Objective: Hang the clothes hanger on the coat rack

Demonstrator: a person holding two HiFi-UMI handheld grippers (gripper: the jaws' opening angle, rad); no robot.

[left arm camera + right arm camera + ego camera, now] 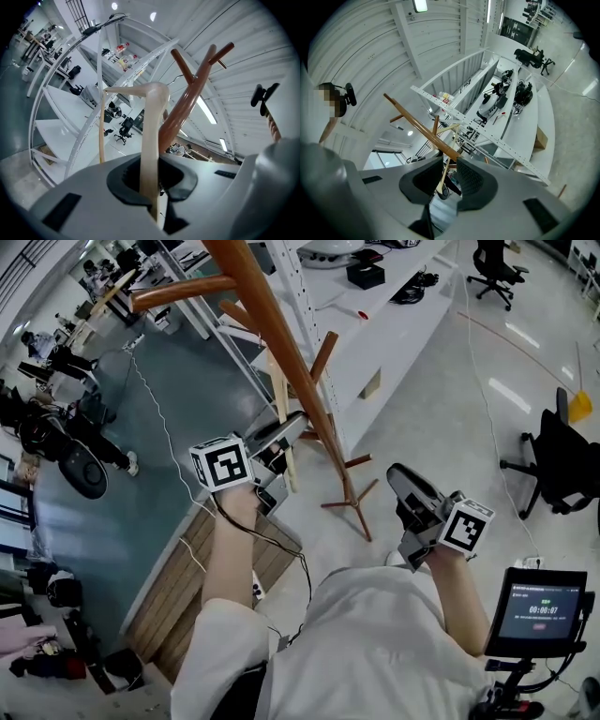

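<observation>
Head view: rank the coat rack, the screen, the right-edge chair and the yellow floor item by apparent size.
1. The coat rack, largest.
2. The chair and the screen: about alike; the picture's edge cuts the chair.
3. The yellow item, smallest, but far from the camera.

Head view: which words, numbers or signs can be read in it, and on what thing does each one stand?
"00:00:07", red digits, as well as I can read them: on the small black screen on a stand.
Pale line above those digits: too small to read.
White cubes with black square markers: patterns only, no letters.
</observation>
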